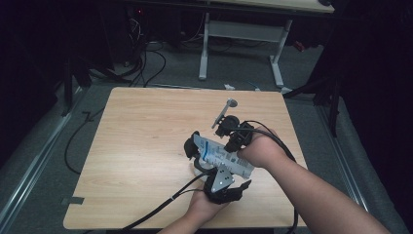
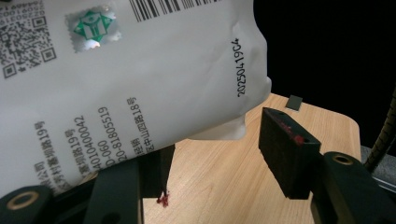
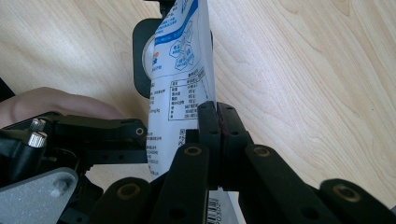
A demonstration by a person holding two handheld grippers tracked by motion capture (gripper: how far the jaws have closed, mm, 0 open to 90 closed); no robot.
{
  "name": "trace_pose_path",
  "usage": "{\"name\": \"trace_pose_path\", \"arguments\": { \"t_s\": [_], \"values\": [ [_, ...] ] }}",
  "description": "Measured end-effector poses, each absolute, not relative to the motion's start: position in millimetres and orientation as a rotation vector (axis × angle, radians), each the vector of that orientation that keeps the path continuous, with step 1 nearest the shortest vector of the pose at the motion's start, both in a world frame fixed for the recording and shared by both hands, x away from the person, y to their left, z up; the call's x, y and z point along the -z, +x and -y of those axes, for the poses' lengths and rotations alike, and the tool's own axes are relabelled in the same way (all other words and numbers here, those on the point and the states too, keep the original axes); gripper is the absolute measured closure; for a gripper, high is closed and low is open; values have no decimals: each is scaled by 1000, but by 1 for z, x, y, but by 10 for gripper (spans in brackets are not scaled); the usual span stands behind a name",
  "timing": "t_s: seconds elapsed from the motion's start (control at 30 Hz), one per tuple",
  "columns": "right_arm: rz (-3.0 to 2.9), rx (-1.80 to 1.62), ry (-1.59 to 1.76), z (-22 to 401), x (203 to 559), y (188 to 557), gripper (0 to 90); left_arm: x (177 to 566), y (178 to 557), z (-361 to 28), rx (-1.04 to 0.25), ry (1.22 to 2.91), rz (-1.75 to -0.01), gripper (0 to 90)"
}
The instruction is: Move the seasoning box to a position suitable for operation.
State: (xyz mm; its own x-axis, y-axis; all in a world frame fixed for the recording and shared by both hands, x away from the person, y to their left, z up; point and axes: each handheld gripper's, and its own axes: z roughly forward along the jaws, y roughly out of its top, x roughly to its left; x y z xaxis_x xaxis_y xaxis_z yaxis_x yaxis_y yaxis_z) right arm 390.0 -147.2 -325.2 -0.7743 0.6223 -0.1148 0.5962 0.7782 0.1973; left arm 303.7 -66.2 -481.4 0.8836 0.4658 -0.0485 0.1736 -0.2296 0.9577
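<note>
The right hand-held gripper [image 3: 218, 121] pinches the white printed plastic pouch [image 1: 221, 155] above the wooden bench [image 1: 146, 136]; the left hand-held gripper [image 2: 219, 154] stands released beside it.

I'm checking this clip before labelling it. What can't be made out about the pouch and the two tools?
- Pouch, high view: print too small to read.
- Pouch's left and top, left gripper view: cut off by the frame edges.
- Left tool, left gripper view: the pouch hides its left jaw, so contact there is unclear.
- Right tool, right gripper view: its shut jaws cover the pinched pouch edge.
</note>
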Motion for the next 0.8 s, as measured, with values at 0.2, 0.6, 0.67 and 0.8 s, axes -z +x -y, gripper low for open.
{"name": "trace_pose_path", "arguments": {
  "t_s": [0.2,0.6,0.67,0.8],
  "values": [
    [-2796,-225,964,147,325,390,900,481,304,66,-290,1802,-483,465],
    [-2795,-224,962,146,326,391,900,481,304,66,-290,1804,-480,465],
    [-2794,-225,961,146,326,391,900,481,304,66,-290,1805,-479,465],
    [-2794,-224,961,146,326,391,900,481,303,66,-292,1804,-480,465]
  ]
}}
